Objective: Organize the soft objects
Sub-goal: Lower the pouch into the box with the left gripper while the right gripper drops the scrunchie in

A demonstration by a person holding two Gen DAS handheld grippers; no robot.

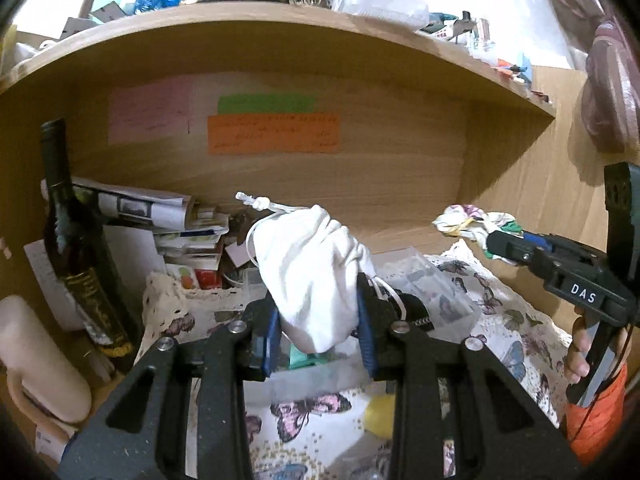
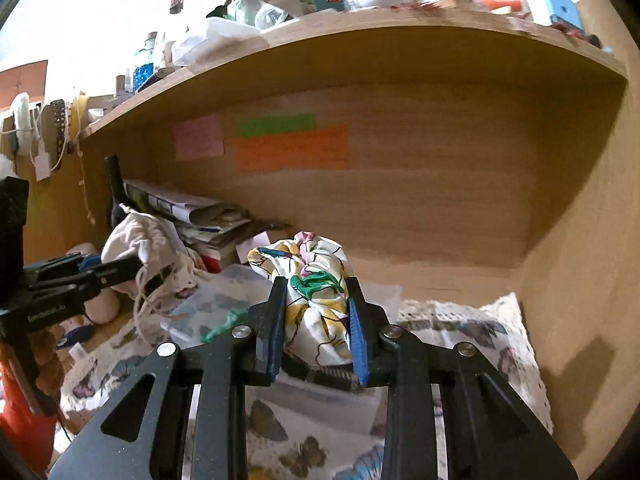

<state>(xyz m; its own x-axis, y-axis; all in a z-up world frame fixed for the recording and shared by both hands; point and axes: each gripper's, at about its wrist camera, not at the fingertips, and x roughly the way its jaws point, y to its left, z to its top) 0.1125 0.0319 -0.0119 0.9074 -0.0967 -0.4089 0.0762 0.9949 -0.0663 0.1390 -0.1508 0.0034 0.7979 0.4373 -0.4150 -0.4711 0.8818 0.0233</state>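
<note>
Pouch, white cloth with drawstring: clamped between the fingers of the left gripper, held above the butterfly-print cloth covering the desk. Floral fabric bundle: pinched in the right gripper, held over the same cloth nearer the desk's right side. Behind, at the desk's back left: dark bottle, stacked papers. Back panel: pink, green and orange notes.
</note>
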